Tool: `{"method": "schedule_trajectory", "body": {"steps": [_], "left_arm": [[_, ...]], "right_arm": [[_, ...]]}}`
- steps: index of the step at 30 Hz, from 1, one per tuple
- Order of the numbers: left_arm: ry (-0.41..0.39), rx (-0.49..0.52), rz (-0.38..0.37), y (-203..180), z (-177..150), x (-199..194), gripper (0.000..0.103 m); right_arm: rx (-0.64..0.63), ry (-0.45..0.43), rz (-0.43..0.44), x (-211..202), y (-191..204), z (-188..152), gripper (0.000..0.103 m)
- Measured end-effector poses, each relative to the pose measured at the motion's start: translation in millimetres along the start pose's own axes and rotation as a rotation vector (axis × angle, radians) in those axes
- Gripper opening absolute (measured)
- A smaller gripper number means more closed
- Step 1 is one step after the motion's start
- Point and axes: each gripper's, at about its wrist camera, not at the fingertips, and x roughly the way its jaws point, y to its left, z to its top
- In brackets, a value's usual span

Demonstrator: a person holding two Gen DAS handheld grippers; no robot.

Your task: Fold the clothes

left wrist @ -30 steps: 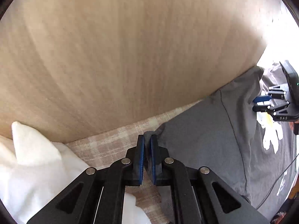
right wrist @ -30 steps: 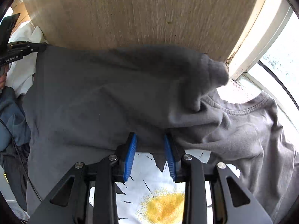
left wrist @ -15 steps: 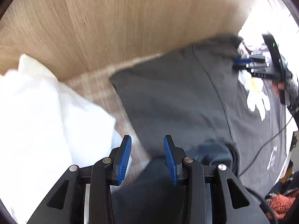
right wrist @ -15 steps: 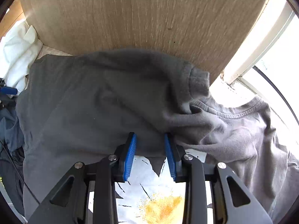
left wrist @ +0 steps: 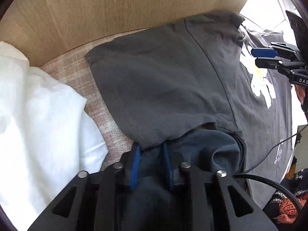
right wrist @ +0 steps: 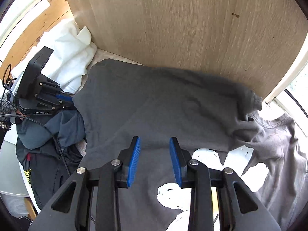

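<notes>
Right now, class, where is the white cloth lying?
In the left wrist view the white cloth fills the left side, beside the grey T-shirt and against the wooden panel.

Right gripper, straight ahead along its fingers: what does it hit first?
Probably the folded-over edge of the grey T-shirt, just past the open right gripper. Beyond it stands the wooden panel. Depth is unclear.

**Plaid surface, three garments**

Here's the support: a pale plaid-covered surface (left wrist: 84,80) running up against a wooden panel (left wrist: 115,5). Spread across it, the grey T-shirt (left wrist: 163,80), its near side folded over the white print (right wrist: 207,156). Just beside it on the left, a white cloth (left wrist: 44,115) heaped up. At the shirt's hem, a blue-grey garment (left wrist: 211,144) bunches, touching it.
</notes>
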Motion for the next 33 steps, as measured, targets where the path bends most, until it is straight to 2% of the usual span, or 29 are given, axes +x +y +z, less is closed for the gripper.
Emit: {"method": "schedule_trajectory", "body": {"steps": [4,9,11,17,20,21,24,26,27,31,33], "left_arm": [[-0.013,0.014,0.013,-3.5,-0.1,-5.9,0.004],[-0.05,0.02,0.022,-9.4,0.4,-14.2,0.003],[-0.068,0.024,0.021,-13.1,0.8,-18.1,0.003],[-0.107,0.061,0.009,-28.7,0.7,-31.8,0.002],[-0.095,0.084,0.018,-37.2,4.5,-30.4,0.002],[-0.083,0.093,0.018,-28.3,6.8,-28.9,0.003],[-0.07,0.126,0.092,-30.3,5.7,-21.3,0.011],[-0.068,0.118,0.113,-29.8,7.1,-19.5,0.028],[-0.07,0.096,0.112,-26.1,9.0,-20.2,0.03],[-0.087,-0.027,0.076,-3.4,18.1,-25.6,0.037],[-0.081,-0.091,-0.005,10.6,20.5,-25.9,0.043]], "right_arm": [[0.064,0.005,0.044,-0.5,-34.1,2.8,0.031],[0.084,0.007,-0.005,26.2,-52.4,3.9,0.031],[0.095,0.023,0.012,41.2,-47.1,10.1,0.031],[0.063,0.025,0.059,47.5,-30.3,12.7,0.031],[0.036,0.027,0.086,50.1,-21.4,12.6,0.031],[0.029,0.027,0.082,48.2,-19.3,11.4,0.031],[0.014,0.03,0.082,45.6,-15.2,8.3,0.031],[0.008,0.034,0.085,44.9,-13.2,6.6,0.031],[0.01,0.038,0.091,45.5,-12.9,6.6,0.031],[0.006,0.038,0.104,49.2,-7.4,7.7,0.031],[-0.002,0.038,0.104,48.8,-5.4,8.0,0.031]]}}
